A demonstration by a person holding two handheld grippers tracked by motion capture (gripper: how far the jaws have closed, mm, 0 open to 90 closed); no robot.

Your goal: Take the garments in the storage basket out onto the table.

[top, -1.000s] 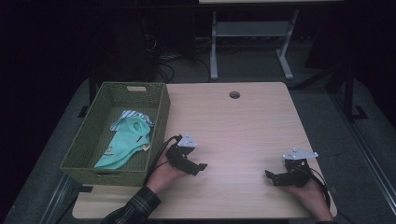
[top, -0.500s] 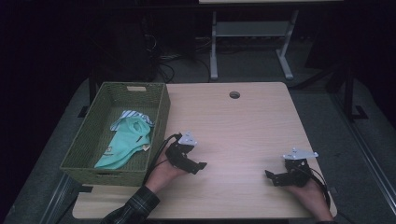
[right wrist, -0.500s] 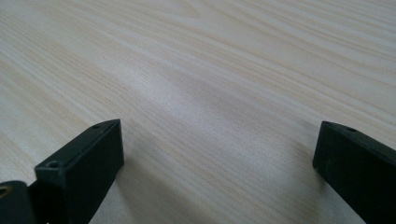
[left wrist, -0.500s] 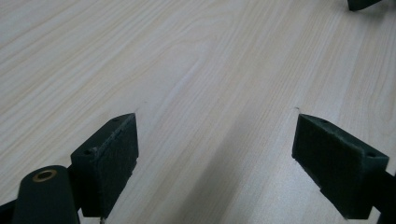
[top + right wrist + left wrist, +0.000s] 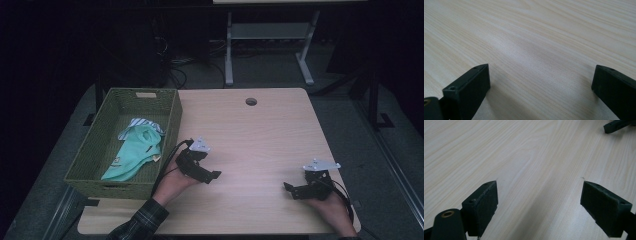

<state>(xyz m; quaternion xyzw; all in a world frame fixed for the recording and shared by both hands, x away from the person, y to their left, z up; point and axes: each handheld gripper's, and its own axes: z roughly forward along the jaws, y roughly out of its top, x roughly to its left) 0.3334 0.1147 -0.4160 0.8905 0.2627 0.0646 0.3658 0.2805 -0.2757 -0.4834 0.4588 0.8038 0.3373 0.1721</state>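
On the pale wooden desk (image 5: pixel 260 145), I rest both hands near the front edge. My left tool (image 5: pixel 207 176) sits at about 7 o'clock from the desk's centre, just beside the green woven basket (image 5: pixel 170 130); its jaws are spread wide over bare wood, nothing between them. My right tool (image 5: pixel 292 189) lies at about 4 o'clock, well apart from the left, its jaws likewise spread and empty. Inside the basket at 9 o'clock, a mint-green garment (image 5: pixel 135 155) lies crumpled, with a striped cloth (image 5: pixel 142 122) tucked at its far end.
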